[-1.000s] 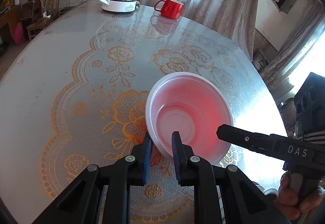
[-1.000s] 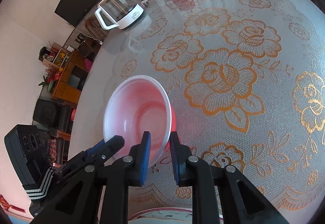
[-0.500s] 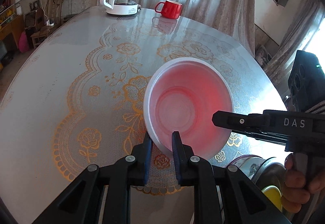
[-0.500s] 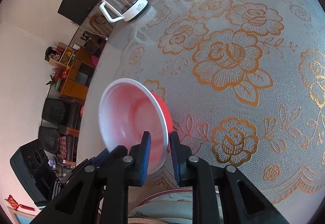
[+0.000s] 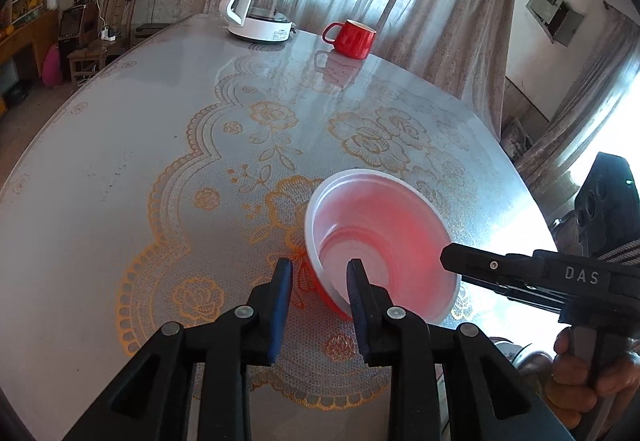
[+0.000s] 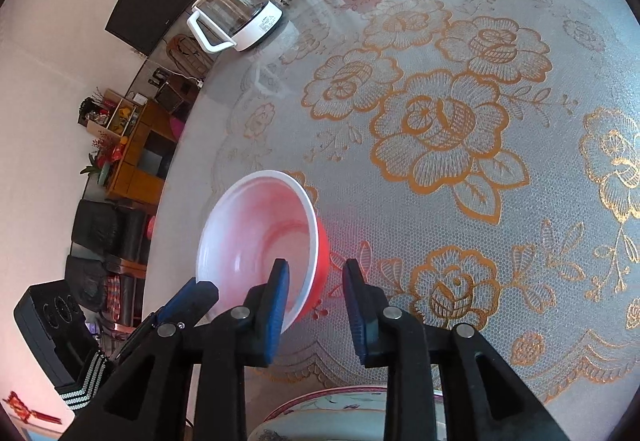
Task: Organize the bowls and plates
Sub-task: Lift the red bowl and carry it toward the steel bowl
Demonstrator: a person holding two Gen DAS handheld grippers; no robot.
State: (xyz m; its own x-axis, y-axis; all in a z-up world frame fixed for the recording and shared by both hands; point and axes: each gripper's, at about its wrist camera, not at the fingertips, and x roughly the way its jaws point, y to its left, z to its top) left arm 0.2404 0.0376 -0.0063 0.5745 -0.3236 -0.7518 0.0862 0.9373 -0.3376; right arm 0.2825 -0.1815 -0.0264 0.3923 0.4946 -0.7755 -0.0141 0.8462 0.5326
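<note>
A bowl (image 5: 380, 237), white inside and red outside, stands tilted on the lace-patterned table (image 5: 120, 201) near its front edge. My left gripper (image 5: 318, 273) straddles the bowl's near rim. Its jaws are opening: one pad is inside the bowl and the other stands clear of the red wall. My right gripper (image 6: 316, 277) straddles the rim of the bowl (image 6: 256, 237) from the other side, and its jaws are opening too, with a gap at the outer pad. A finger (image 5: 520, 273) of the right gripper reaches in from the right in the left wrist view.
A red mug (image 5: 354, 39) and a white-based glass kettle (image 5: 260, 7) stand at the table's far edge. A patterned plate (image 6: 340, 401) lies just below the right gripper at the near edge. A person's hand (image 5: 580, 373) holds the right gripper's handle.
Both grippers' jaws have widened and no longer pinch the bowl's rim. The bowl came toward the table's near edge over the last second.
</note>
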